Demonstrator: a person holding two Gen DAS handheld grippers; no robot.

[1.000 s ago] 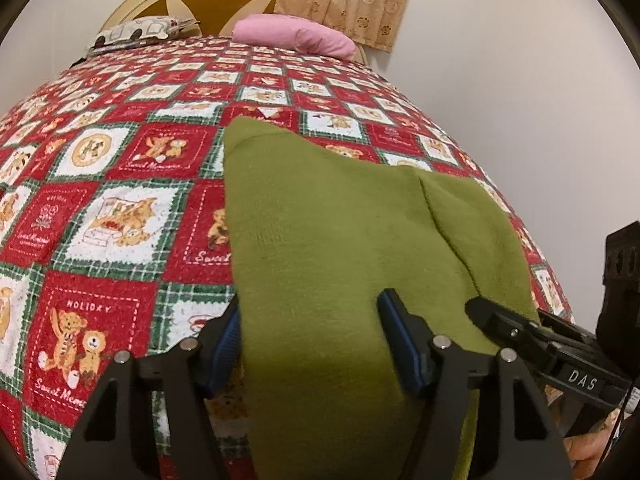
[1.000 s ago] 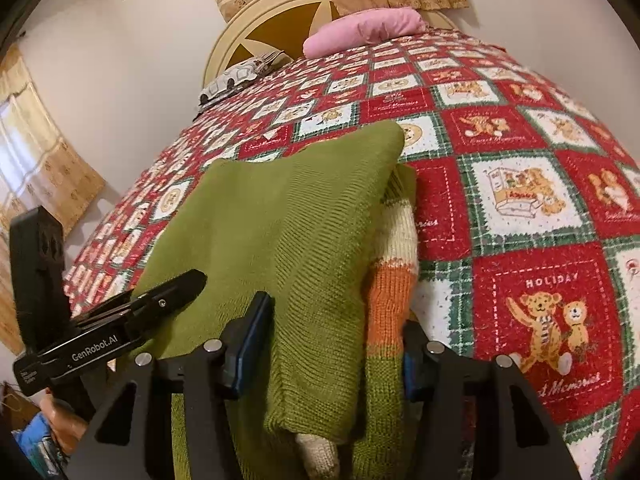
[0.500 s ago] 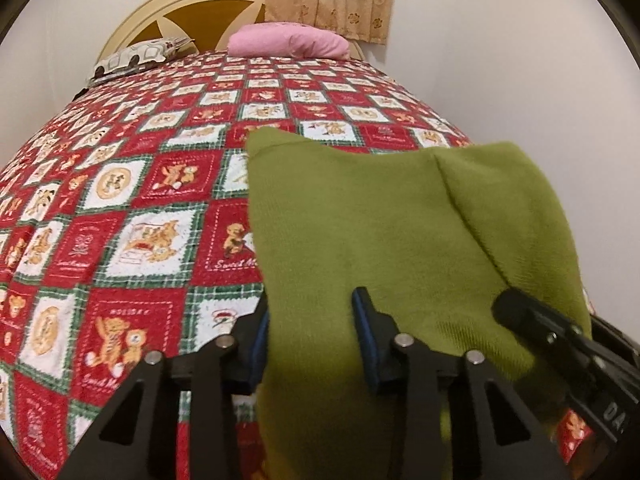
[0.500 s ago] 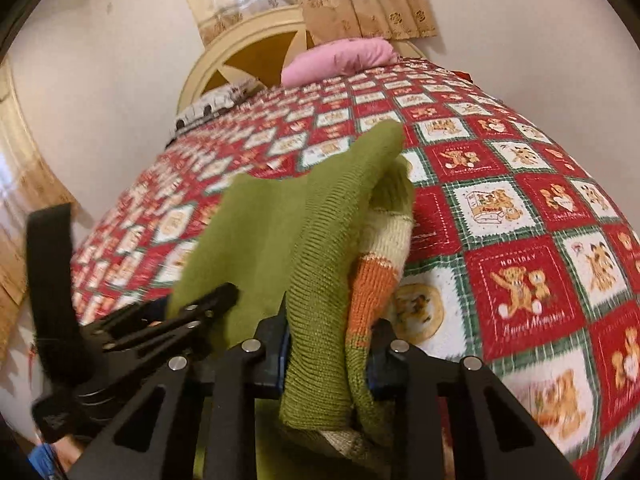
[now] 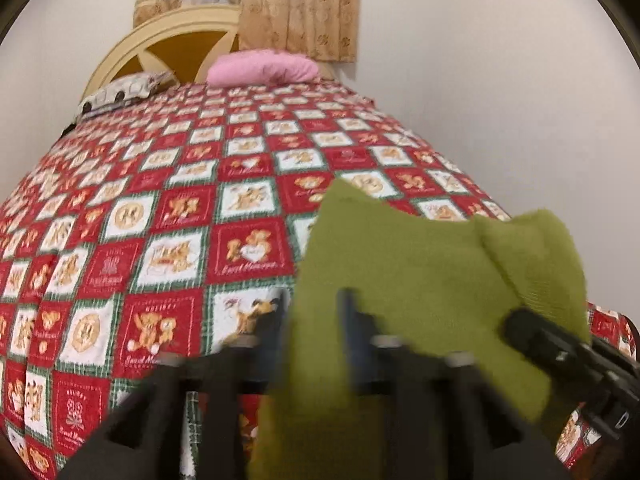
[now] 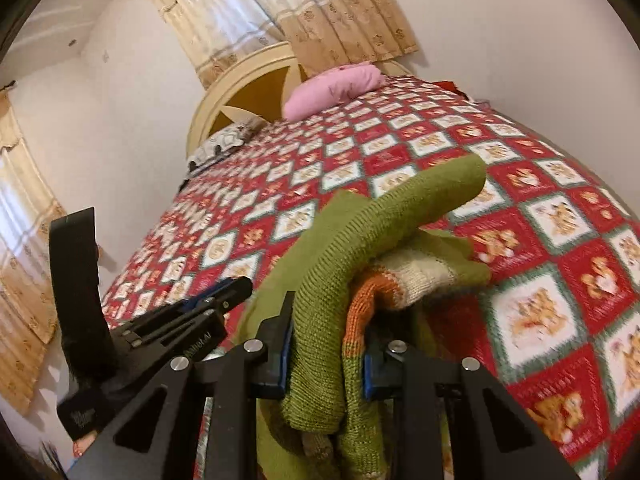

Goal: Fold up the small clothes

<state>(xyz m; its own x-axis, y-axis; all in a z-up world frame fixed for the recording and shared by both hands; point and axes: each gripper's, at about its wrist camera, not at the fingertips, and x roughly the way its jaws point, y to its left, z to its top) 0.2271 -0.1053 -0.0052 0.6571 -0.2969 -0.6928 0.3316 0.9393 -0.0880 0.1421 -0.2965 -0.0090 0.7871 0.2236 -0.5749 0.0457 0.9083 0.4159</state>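
A small olive-green knit sweater (image 5: 420, 268) with orange and cream striped parts (image 6: 400, 280) is held up over the near end of the bed. My left gripper (image 5: 314, 320) is shut on its near left edge. My right gripper (image 6: 326, 356) is shut on its bunched right edge, green and orange layers pinched together. The right gripper's black body also shows at the lower right of the left wrist view (image 5: 568, 356), and the left gripper's body shows at the left of the right wrist view (image 6: 188, 320). The sweater's far end sags toward the quilt.
The bed carries a red, white and green teddy-bear patchwork quilt (image 5: 180, 240). A pink pillow (image 5: 264, 68) and a patterned pillow (image 5: 124, 92) lie by the cream headboard (image 5: 168, 44). A white wall (image 5: 500, 100) runs along the bed's right side. Curtains hang behind.
Both grippers have closed onto the sweater's near edge and lifted it off the quilt. The cameras have risen and tilted, so more wall and curtain show.
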